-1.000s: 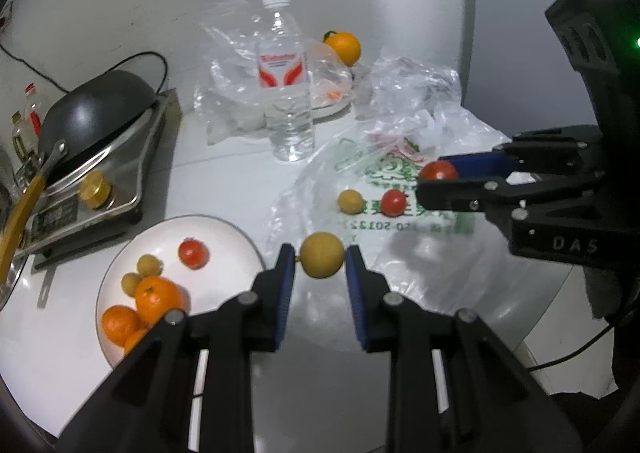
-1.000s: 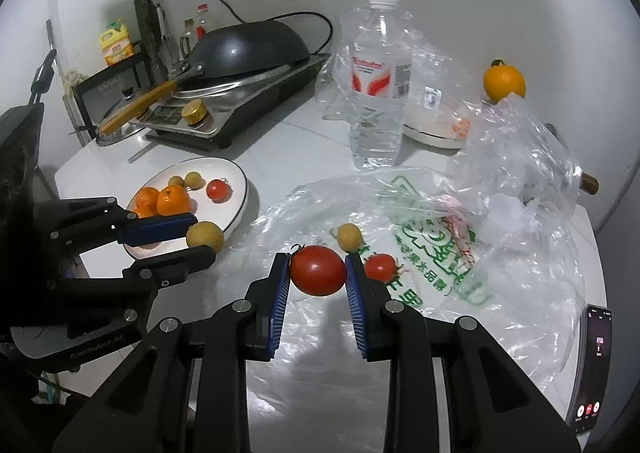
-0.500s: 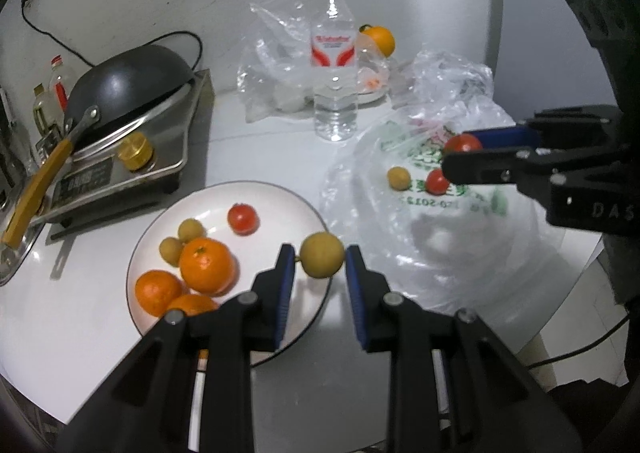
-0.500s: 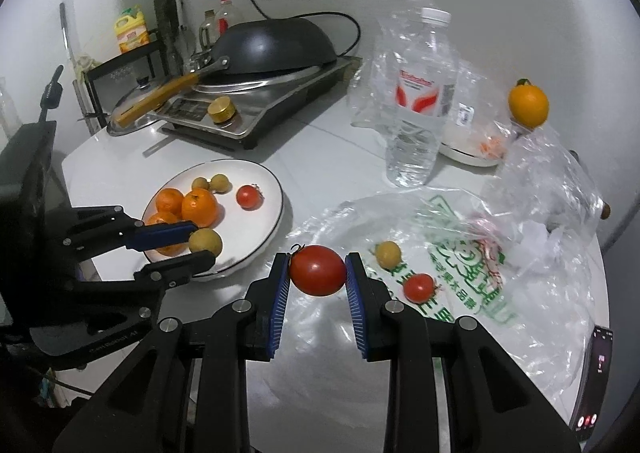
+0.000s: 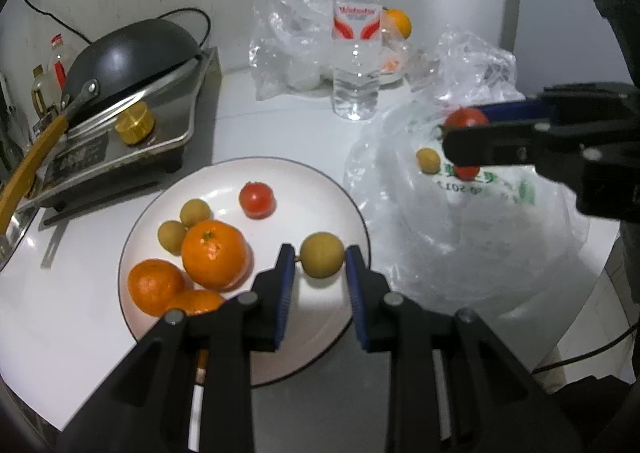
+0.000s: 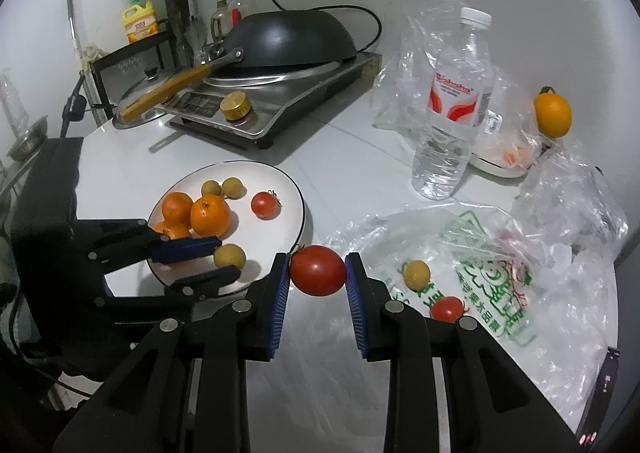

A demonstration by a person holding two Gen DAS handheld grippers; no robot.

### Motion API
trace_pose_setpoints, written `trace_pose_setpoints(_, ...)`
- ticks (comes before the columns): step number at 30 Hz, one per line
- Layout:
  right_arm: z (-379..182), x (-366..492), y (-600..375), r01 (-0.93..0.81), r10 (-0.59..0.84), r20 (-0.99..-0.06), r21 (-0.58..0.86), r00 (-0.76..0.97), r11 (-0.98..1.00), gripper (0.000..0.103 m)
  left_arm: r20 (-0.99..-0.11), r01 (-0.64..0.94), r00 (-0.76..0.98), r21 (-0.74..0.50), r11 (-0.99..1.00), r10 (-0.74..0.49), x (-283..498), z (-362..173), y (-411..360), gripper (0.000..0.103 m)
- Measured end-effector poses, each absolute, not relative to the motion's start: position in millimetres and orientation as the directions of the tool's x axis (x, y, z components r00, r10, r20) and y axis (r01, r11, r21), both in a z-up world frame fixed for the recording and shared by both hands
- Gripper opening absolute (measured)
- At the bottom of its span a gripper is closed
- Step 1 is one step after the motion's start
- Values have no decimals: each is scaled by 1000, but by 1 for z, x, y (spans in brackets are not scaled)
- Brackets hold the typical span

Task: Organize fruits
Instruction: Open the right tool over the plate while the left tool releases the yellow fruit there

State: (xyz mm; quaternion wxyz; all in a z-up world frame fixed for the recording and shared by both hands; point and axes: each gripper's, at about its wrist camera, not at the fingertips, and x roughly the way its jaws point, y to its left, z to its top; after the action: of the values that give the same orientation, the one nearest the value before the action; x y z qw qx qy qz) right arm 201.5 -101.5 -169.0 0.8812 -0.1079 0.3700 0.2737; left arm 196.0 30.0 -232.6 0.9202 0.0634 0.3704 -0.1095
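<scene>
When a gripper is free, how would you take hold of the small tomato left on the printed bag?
Probably from above, pads across the round middle of the small tomato. It lies alone on the flat plastic bag, clear of the yellow fruit beside it.

Yellow-brown longan [image 5: 322, 260] hangs over the plate [image 5: 224, 181]; red tomato [image 6: 317, 270] beside its rim.

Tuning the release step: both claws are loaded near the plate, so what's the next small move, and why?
Probably lower the left claw a touch and open it. Its yellow-green fruit is already over the white plate, in bare space clear of the oranges. The right claw holds its tomato off the plate's edge, so it should follow afterwards.
</scene>
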Motion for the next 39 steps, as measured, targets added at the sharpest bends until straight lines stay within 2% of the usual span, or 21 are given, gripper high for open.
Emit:
trace_pose_setpoints(15,-183,228,-62,-609,427,-733,22,530,793,30,-710,256,677,-20,966,-194,206,-244,40,27)
trace_pose_setpoints(39,-224,265,-10,-640,425,-791,55,440,766,30,-697,282,678,-45,958,-233,202,-244,47,28)
